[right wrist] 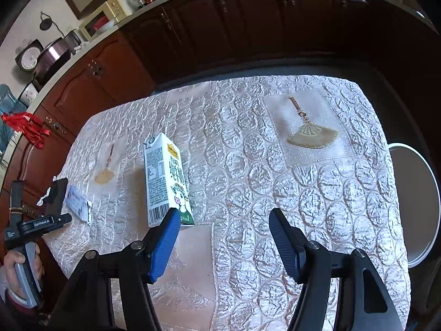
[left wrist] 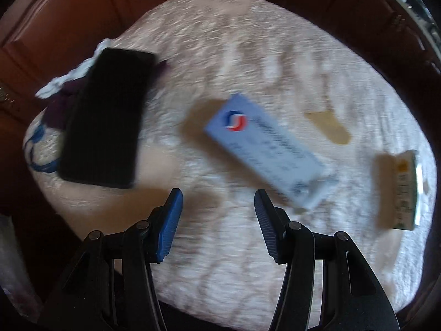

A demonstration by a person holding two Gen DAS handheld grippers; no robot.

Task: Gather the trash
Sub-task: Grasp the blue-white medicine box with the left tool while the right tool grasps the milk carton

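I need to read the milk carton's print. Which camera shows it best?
The right wrist view: the milk carton stands sharp and near, its label and cow picture facing the camera. The left wrist view shows it only blurred at the right edge.

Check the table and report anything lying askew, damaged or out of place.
The light-blue box lies flat at a slant mid-table, its end flap torn open. A black phone rests crookedly on crumpled cloth at the table's edge. The milk carton stands upright, nothing spilled.
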